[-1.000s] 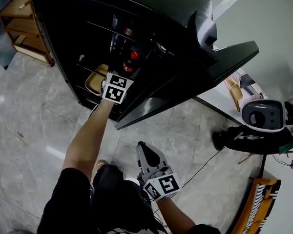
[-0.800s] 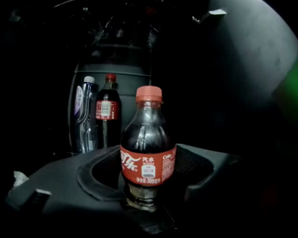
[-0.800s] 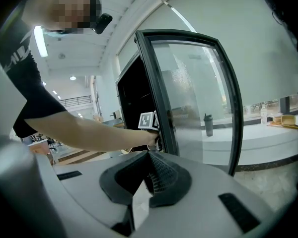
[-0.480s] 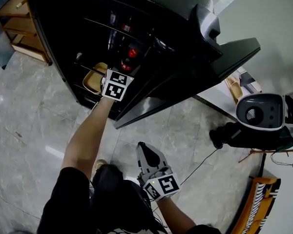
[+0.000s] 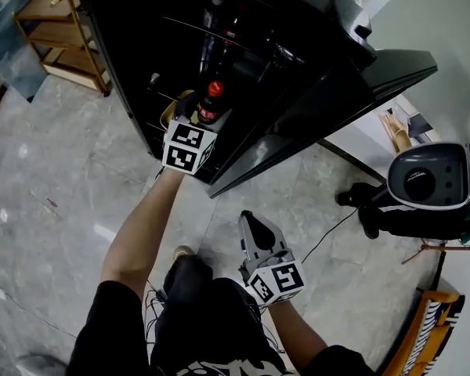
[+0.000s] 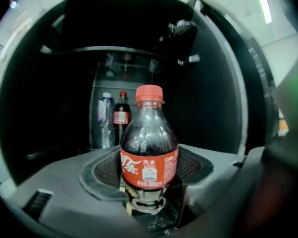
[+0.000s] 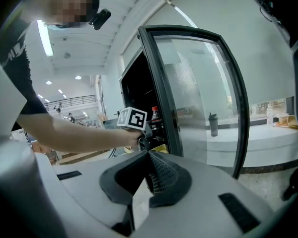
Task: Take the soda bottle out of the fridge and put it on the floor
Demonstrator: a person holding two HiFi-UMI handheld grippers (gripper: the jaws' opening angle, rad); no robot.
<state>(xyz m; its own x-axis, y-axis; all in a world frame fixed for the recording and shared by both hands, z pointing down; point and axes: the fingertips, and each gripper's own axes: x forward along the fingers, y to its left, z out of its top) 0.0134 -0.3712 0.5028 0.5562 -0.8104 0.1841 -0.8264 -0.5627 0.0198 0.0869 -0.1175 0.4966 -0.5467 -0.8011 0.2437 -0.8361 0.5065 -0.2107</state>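
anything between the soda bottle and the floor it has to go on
Nothing visible does: the left gripper holds the soda bottle at the fridge's open front, and the floor in front lies unblocked.

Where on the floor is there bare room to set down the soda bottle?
Widest free patch: the grey floor left of the person's arm, bordered by the fridge and the wooden shelf. A narrower patch lies beside the open fridge door. Crowded on the right: a cable and black stand feet.
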